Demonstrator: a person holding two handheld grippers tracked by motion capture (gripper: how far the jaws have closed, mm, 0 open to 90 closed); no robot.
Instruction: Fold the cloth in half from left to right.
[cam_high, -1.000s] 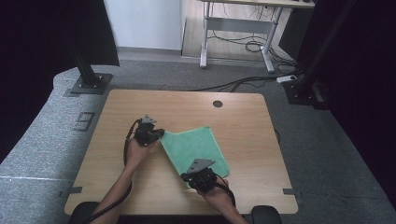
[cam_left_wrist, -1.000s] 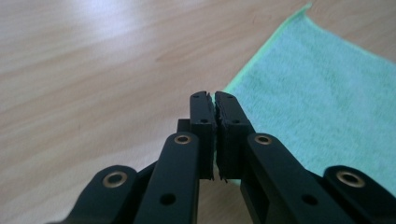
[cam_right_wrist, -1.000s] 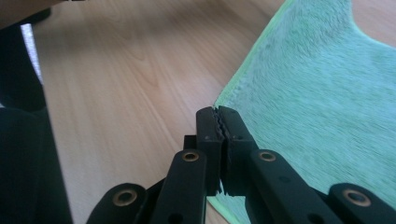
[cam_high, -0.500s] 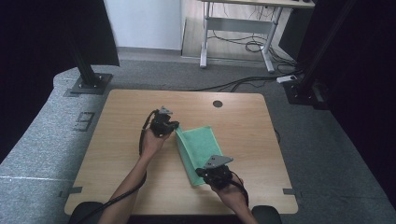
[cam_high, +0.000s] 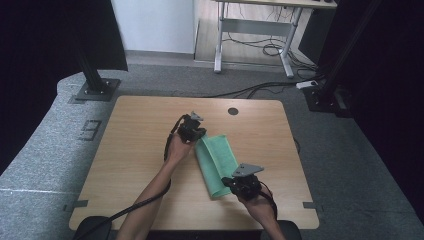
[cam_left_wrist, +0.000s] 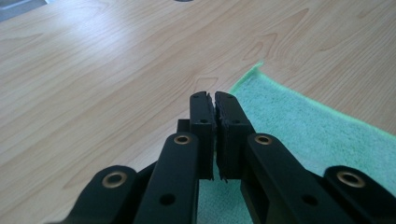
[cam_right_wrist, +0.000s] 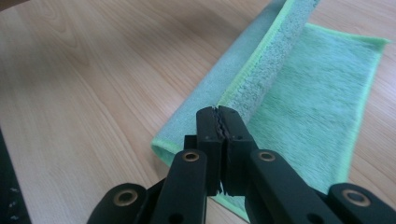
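Note:
A green towel (cam_high: 218, 159) lies on the wooden table (cam_high: 135, 150), folded lengthwise into a narrow strip. My left gripper (cam_high: 198, 138) is at the strip's far end, jaws shut, with the towel (cam_left_wrist: 308, 126) running under and to the right of its tips (cam_left_wrist: 214, 96); a thin edge seems pinched between the pads. My right gripper (cam_high: 228, 183) is at the near end. In the right gripper view its jaws (cam_right_wrist: 219, 110) are shut on the towel's lifted edge (cam_right_wrist: 275, 51), which arches over the lower layer (cam_right_wrist: 317, 107).
A round cable hole (cam_high: 233, 111) sits near the table's far edge. Bare wood stretches to the left of the towel and to its right. Black stand bases (cam_high: 95, 91) (cam_high: 324, 99) rest on the grey floor beyond the table, with a desk frame (cam_high: 252, 35) farther back.
Both grippers have moved to the right, carrying the towel's left edge over it. The towel has gone from a spread square to a narrow folded strip.

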